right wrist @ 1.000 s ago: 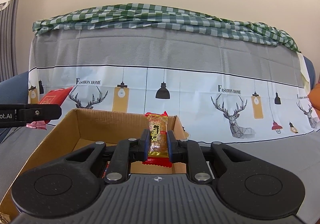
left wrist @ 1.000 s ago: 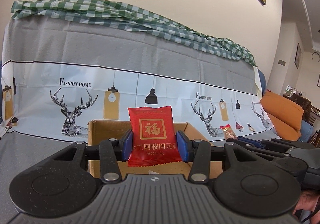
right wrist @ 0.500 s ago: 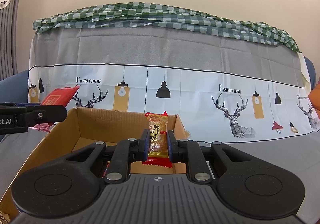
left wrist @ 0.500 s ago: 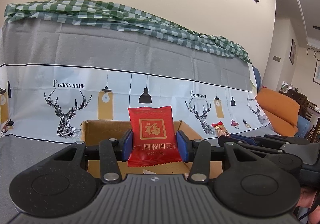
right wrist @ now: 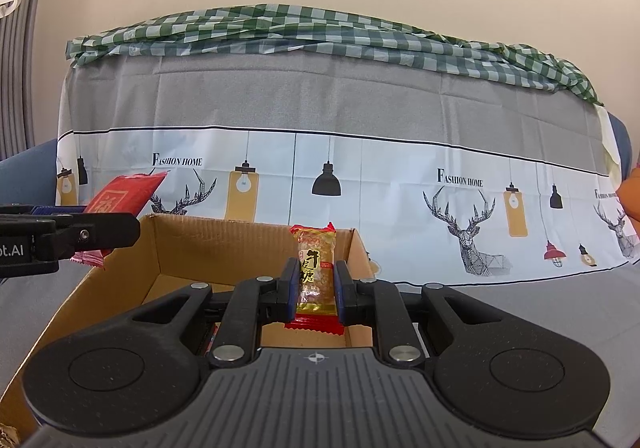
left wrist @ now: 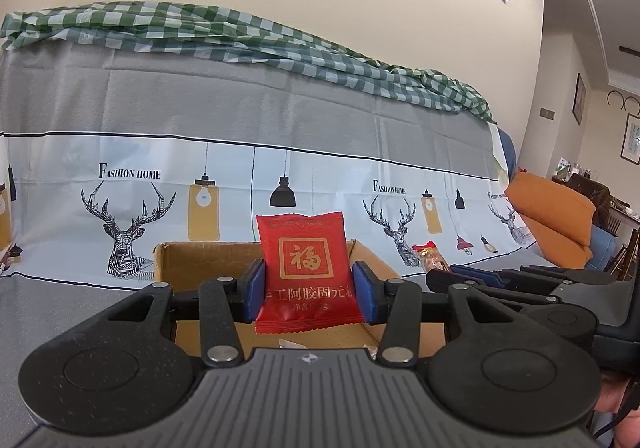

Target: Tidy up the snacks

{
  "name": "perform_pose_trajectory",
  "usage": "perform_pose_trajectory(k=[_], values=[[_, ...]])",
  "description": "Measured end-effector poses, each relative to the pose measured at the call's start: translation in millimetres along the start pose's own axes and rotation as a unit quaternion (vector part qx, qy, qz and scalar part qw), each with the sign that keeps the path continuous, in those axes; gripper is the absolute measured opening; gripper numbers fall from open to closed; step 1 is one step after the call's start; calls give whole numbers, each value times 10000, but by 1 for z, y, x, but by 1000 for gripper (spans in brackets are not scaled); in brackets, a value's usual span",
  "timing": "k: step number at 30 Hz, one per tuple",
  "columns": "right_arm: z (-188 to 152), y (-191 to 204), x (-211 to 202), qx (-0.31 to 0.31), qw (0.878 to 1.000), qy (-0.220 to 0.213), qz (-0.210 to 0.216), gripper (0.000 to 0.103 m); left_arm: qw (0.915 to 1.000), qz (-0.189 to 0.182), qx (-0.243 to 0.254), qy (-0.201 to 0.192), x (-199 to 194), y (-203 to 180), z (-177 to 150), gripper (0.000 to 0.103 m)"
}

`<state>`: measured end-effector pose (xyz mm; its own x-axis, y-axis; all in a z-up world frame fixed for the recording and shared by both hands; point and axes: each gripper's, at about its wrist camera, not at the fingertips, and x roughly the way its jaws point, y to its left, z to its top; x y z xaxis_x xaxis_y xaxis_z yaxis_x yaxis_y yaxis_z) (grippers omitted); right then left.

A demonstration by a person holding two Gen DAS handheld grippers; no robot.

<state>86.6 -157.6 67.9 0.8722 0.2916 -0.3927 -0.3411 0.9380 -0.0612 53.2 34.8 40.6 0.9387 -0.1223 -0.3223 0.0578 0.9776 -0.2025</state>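
Since a second ago the left tool (left wrist: 308, 286) has drifted slightly, the cardboard box (left wrist: 208, 264) sitting a little further right in its view; it still clamps the red snack packet (left wrist: 306, 272) above the box. The right tool (right wrist: 317, 286) stays closed on the gold nougat candy (right wrist: 316, 272) over the box's right half. Behind, a deer-print cloth (right wrist: 360, 175) drapes the sofa under a green checked cloth (right wrist: 320, 31); an orange cushion (left wrist: 552, 219) lies at the right.

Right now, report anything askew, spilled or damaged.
Nothing stands out. The left gripper holds the red packet upright, the right gripper holds the nougat candy upright, both over the open cardboard box. No spill or tear visible.
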Motion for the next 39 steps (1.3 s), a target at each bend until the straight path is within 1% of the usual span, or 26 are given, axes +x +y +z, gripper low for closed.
perform_pose_trajectory(k=[16, 19, 21, 22, 23, 24, 25, 26, 27, 28, 29, 30, 32, 33, 35, 37, 39], values=[[0, 0, 0, -6, 10000, -7, 4, 18, 10000, -63, 16, -41, -1, -3, 1, 51], [0, -1, 1, -12, 10000, 3, 5, 18, 9998, -205, 8, 13, 0, -3, 1, 52], [0, -1, 2, -22, 10000, 33, -19, 19, 9996, -256, 50, 71, 1, -6, 0, 68], [0, -1, 3, -18, 10000, 70, -42, 19, 9997, -224, 91, 64, 2, -7, -1, 82], [0, 0, 5, -23, 9999, 115, -73, 30, 9997, -200, 125, 35, 1, -9, -1, 84], [0, -1, 5, -13, 9998, 135, -110, 53, 9997, -185, 158, 23, 1, -10, -1, 84], [0, -1, 5, 22, 9998, 119, -146, 64, 9997, -176, 173, 17, 0, -10, -1, 85], [1, -2, 4, 62, 9998, 91, -162, 77, 9997, -159, 177, 13, 0, -11, -1, 86], [2, -3, 3, 100, 9998, 70, -162, 82, 9998, -126, 180, 19, -1, -11, -1, 86], [2, -4, 2, 133, 9998, 77, -156, 83, 9998, -89, 186, 33, -3, -11, -1, 88], [2, -4, 2, 166, 9997, 109, -144, 88, 9998, -31, 197, 54, -6, -11, -2, 93], [1, -5, 2, 214, 9996, 156, -112, 93, 9997, 41, 212, 79, -9, -11, -2, 96], [0, -6, -1, 305, 9993, 231, -6, 97, 9992, 231, 278, 149, -18, -12, -3, 102], [-1, -5, -4, 312, 9992, 257, 38, 100, 9989, 304, 306, 159, -23, -12, -4, 102], [-3, -2, -12, 247, 9992, 297, 99, 102, 9983, 441, 296, 251, -34, -12, -6, 102], [-6, 0, -22, 198, 9991, 349, 124, 102, 9973, 580, 162, 432, -44, -12, -10, 102], [-11, 0, -34, 276, 9985, 445, 145, 102, 9957, 645, 3, 670, -54, -13, -17, 102]])
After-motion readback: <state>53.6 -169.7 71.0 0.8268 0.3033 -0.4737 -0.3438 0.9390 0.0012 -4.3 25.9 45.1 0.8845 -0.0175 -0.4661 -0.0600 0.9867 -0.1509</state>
